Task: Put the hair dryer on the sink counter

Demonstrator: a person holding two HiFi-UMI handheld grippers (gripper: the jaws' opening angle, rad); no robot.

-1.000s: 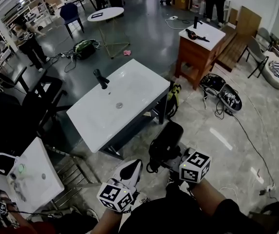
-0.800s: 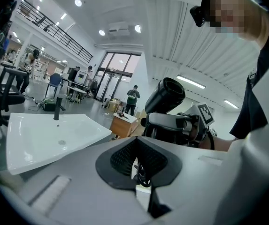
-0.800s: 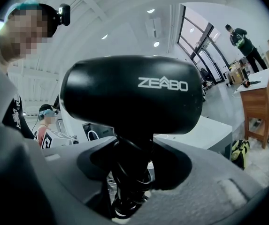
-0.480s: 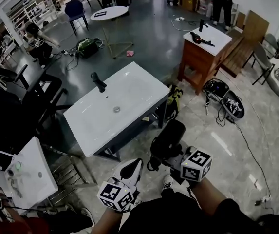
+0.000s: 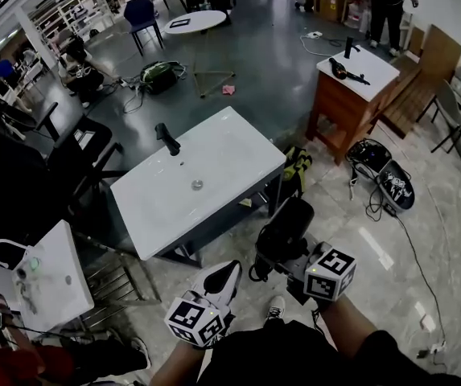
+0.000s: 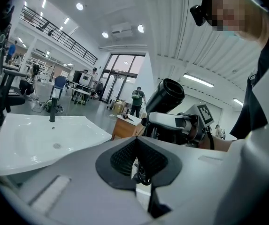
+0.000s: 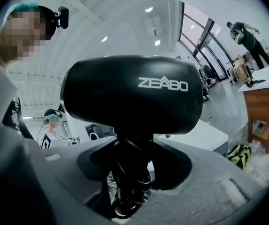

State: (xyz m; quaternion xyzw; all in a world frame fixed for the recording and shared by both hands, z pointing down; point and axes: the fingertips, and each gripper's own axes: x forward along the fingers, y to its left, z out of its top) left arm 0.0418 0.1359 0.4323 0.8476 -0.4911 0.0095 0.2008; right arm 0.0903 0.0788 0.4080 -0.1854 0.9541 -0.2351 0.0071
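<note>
A black hair dryer [image 5: 283,225] stands upright in my right gripper [image 5: 288,252], which is shut on its handle; its barrel [image 7: 132,95] fills the right gripper view above the jaws. Dark cord [image 7: 127,182] is wound round the handle between those jaws. My left gripper [image 5: 228,273] is just left of it, jaws together, with a loop of the cord [image 6: 142,173] caught between them. The white sink counter [image 5: 230,147] with a black faucet [image 5: 166,138] lies ahead and to the left, a short way beyond both grippers.
A wooden cabinet [image 5: 347,107] with a white top stands at the right rear. Cables and bags [image 5: 383,175] litter the floor beside it. A smaller white basin [image 5: 61,296] sits at the lower left, dark furniture [image 5: 69,155] behind it. People stand at the back.
Both grippers have travelled across the room together, still holding the dryer and its cord. The sink counter and the wooden cabinet have shifted a little to the right in the head view.
</note>
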